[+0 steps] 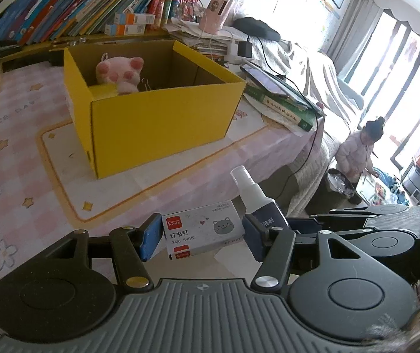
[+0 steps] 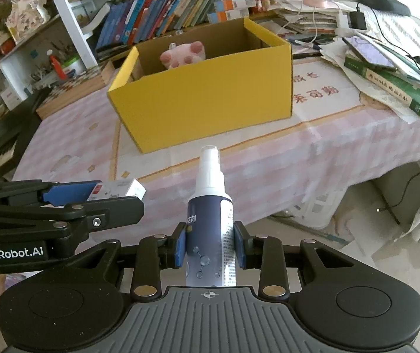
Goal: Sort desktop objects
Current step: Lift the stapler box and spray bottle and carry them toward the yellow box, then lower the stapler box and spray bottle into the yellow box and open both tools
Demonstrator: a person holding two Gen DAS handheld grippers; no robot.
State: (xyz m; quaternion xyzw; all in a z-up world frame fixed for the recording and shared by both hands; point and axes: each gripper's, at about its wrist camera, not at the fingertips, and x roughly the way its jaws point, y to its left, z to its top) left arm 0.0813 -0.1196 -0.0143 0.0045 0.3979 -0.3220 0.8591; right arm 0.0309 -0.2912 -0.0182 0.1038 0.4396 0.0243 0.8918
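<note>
yellow box (image 1: 162, 117), pink plush (image 1: 120, 73) inside, pink-white checked tablecloth (image 1: 18, 153) with stars, white cat-print staple box (image 1: 202, 231), navy-white spray bottle (image 2: 211, 220), green book (image 2: 398, 91) at 2 o'clock

Staple box (image 1: 202, 231) held aloft, spray bottle (image 2: 210, 220) upright, yellow box (image 2: 207, 94) open

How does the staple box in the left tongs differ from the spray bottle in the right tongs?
The white cardboard staple box is flat and rectangular; the white-and-navy plastic spray bottle is tall and cylindrical. The box lies sideways between the left tongs; the bottle stands upright in the right tongs. Both are gripped clear of the table.
</note>
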